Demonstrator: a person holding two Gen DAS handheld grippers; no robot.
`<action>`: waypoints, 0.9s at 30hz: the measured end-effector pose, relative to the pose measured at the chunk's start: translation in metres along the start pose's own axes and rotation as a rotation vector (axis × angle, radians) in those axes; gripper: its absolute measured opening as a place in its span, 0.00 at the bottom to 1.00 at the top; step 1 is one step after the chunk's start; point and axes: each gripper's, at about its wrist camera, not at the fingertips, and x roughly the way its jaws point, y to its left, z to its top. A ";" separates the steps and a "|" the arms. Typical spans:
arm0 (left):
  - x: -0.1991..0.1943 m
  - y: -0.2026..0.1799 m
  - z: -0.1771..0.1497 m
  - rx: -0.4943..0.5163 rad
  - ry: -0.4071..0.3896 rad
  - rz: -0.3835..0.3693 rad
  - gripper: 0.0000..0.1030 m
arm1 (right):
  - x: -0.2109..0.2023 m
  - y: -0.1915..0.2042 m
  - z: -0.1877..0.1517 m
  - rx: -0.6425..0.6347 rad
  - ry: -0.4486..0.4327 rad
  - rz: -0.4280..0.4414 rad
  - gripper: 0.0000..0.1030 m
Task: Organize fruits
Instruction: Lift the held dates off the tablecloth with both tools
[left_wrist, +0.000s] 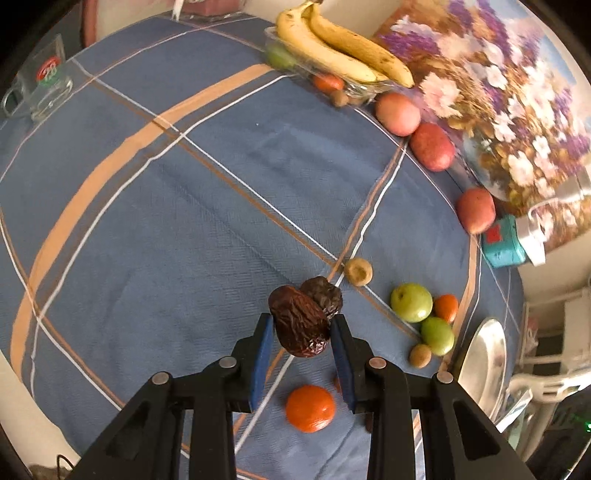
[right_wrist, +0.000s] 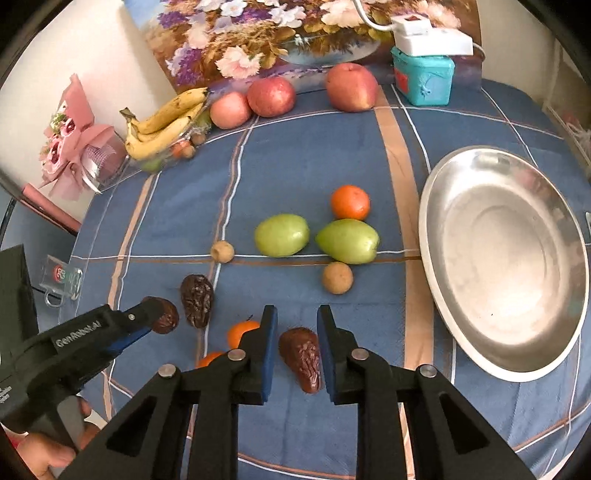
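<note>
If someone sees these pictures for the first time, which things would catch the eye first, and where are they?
Probably the large round silver metal plate, empty, at the right side of the blue checked tablecloth. Next, the left tongs gripping a wrinkled dark brown date, and the right tongs open around another dark brown date. Behind, yellow bananas lie on a clear dish.

One marking is legible: "GenRobot.AI", printed in light characters on the black body of the left hand-held gripper (right_wrist: 164, 319), at the lower left of the right wrist view. The glass mug (right_wrist: 62, 282) at the left edge of that view carries a red and green round logo; its characters are too small to read. The teal box (right_wrist: 423, 79) at the upper right bears a red label; its content is illegible.
</note>
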 end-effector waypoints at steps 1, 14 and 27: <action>0.001 -0.003 0.001 -0.015 0.000 0.001 0.33 | 0.003 0.000 0.003 0.013 0.007 0.004 0.22; 0.016 -0.024 -0.009 -0.030 -0.006 -0.002 0.32 | 0.034 -0.017 -0.004 0.052 0.154 0.037 0.27; 0.016 -0.009 -0.004 -0.067 -0.006 -0.076 0.31 | 0.050 0.008 -0.017 -0.009 0.192 0.069 0.29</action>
